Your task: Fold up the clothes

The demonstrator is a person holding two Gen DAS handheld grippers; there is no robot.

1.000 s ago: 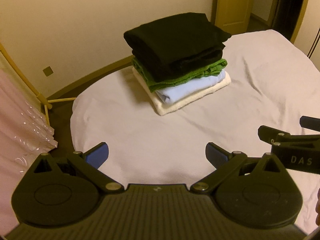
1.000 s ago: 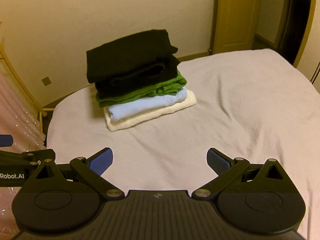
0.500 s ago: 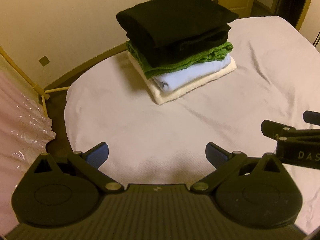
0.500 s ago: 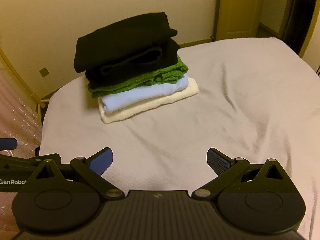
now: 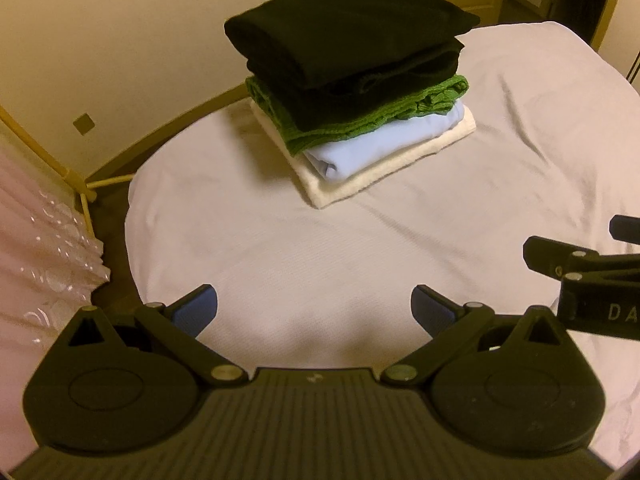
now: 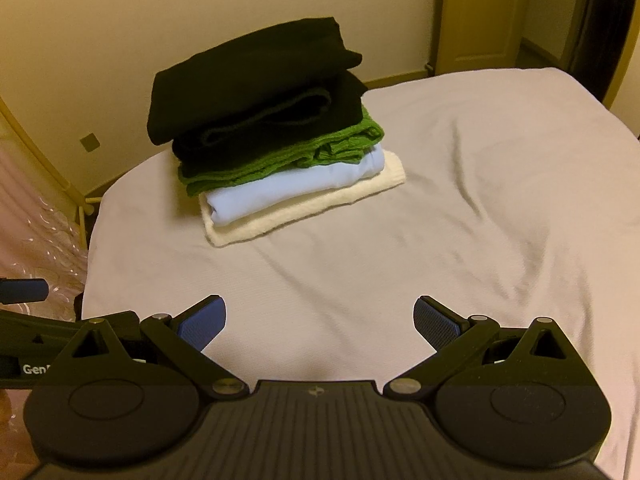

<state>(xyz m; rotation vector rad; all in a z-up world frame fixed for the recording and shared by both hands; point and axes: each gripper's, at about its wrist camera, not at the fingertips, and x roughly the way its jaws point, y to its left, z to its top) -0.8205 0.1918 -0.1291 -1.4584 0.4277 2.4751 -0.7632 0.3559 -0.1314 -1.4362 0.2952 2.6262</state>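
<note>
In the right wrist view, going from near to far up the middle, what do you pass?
Right gripper → bare bed sheet → stack of folded clothes → wall.

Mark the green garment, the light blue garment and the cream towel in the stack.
green garment (image 6: 280,168), right wrist view, on its front folded edge
light blue garment (image 6: 280,192), right wrist view, on its front face
cream towel (image 5: 384,172), left wrist view, on its front edge
</note>
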